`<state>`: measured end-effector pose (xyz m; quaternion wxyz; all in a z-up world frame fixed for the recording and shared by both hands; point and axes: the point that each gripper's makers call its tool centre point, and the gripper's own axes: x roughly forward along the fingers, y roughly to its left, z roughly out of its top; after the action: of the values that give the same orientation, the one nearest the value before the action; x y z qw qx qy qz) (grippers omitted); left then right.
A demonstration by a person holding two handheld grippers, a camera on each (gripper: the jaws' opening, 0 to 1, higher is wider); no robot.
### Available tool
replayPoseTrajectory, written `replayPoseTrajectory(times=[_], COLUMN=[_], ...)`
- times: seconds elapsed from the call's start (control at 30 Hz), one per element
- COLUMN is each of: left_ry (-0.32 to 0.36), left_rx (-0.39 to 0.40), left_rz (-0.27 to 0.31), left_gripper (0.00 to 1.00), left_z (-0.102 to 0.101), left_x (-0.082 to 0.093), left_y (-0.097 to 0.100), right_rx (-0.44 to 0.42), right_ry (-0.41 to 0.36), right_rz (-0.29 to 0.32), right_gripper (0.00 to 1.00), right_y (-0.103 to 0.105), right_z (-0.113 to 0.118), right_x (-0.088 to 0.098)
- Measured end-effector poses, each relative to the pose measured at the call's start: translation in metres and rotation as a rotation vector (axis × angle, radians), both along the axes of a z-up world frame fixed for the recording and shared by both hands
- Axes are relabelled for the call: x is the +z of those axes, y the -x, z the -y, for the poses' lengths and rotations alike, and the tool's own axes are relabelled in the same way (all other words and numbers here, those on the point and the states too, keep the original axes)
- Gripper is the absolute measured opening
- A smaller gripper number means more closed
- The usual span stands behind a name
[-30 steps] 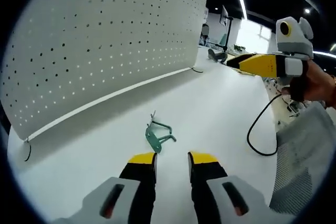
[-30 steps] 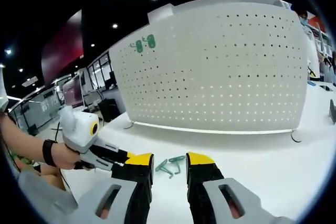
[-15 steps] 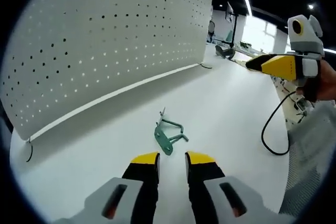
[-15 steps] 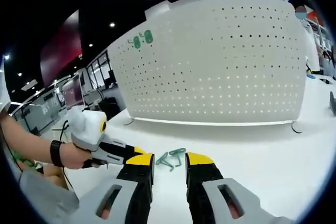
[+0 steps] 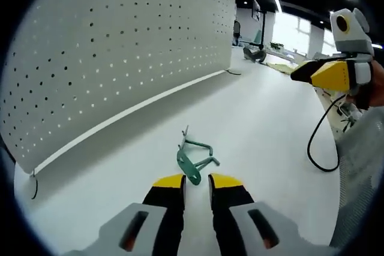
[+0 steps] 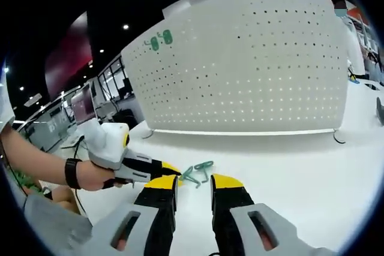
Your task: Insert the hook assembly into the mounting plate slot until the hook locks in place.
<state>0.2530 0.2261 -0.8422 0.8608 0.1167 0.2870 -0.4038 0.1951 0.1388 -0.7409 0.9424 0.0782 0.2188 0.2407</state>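
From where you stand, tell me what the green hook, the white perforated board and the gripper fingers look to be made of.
Green hook: thin bent wire with a flat plate, probably coated metal, slightly glossy green.
Perforated board: rigid white sheet with rows of holes, matte; painted metal or plastic, can't tell.
Left gripper fingers: yellow tips on black bodies, apparently moulded plastic.

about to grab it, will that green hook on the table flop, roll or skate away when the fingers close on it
The green hook looks like thin bent wire on a small flat plate, so probably stiff and light. Its bent prongs should stop it rolling. On the smooth white table it may slide or pivot if nudged off-centre.
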Motion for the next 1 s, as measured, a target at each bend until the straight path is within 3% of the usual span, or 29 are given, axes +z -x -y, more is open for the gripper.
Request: replayPoseTrajectory(times=[0.2, 0.33, 0.57, 1.0], left_ry=[-0.013, -0.011, 0.011, 0.079], left_rx=[-0.011, -0.024, -0.016, 0.014], left_rz=[-0.007, 0.001, 0.001, -0.061], left_gripper=[0.15, 0.09, 0.09, 0.07], left_z=[0.002, 0.002, 0.002, -0.001], left_x=[-0.006, -0.004, 0.003, 0.019], left_y=[-0.001, 0.000, 0.000, 0.010], right_rx=[-0.006, -0.008, 0.001, 0.003], right_ry=[-0.006, -0.011, -0.012, -0.020], right_rz=[-0.007, -0.006, -0.008, -0.001], right_gripper=[0.21, 0.21, 0.21, 0.20], right_y=[0.001, 0.002, 0.003, 0.007], right_z=[0.001, 0.001, -0.004, -0.007], right_x=[-0.001, 0.000, 0.000, 0.003])
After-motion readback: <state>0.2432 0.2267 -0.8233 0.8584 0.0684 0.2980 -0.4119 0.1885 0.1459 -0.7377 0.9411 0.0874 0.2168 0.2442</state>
